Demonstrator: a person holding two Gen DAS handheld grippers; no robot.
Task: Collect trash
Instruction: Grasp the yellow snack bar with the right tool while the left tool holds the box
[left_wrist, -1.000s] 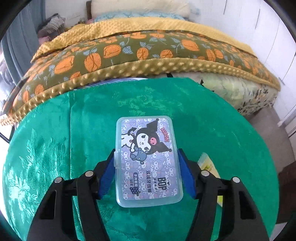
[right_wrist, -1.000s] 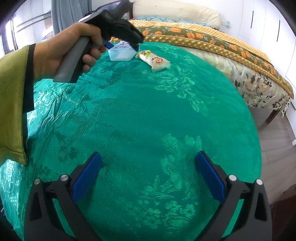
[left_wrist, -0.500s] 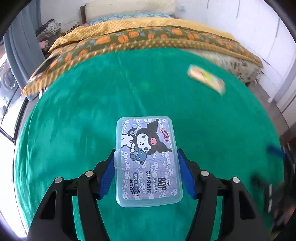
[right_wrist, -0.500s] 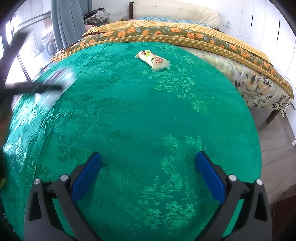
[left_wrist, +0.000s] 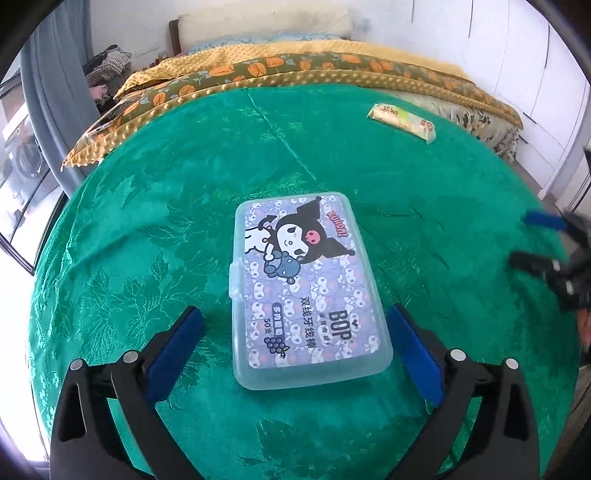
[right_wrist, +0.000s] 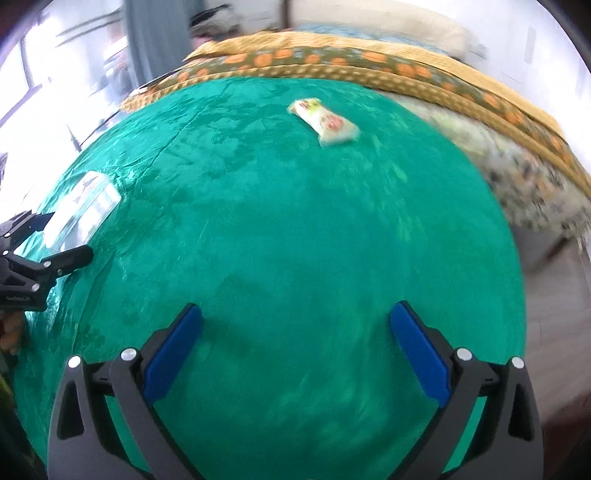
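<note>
A clear plastic floss-pick box (left_wrist: 306, 284) with a purple cartoon label lies flat on the green tablecloth (left_wrist: 147, 221). My left gripper (left_wrist: 295, 343) is open, its blue pads on either side of the box's near end, apart from it. The box also shows in the right wrist view (right_wrist: 83, 206) at the far left, with the left gripper (right_wrist: 44, 240) beside it. A snack wrapper (left_wrist: 402, 120) lies at the table's far side; it also shows in the right wrist view (right_wrist: 325, 122). My right gripper (right_wrist: 295, 347) is open and empty over the cloth, and shows blurred at the left view's right edge (left_wrist: 535, 240).
A bed with an orange-patterned blanket (left_wrist: 295, 70) runs along the table's far edge. White cabinets (left_wrist: 517, 74) stand at the right. A grey curtain (right_wrist: 147, 40) and window are at the far left. The floor (right_wrist: 554, 295) shows past the table's right edge.
My left gripper carried the box back toward the near left, set it down on the cloth and opened. The right gripper's view has shifted and blurred; it stays open.
</note>
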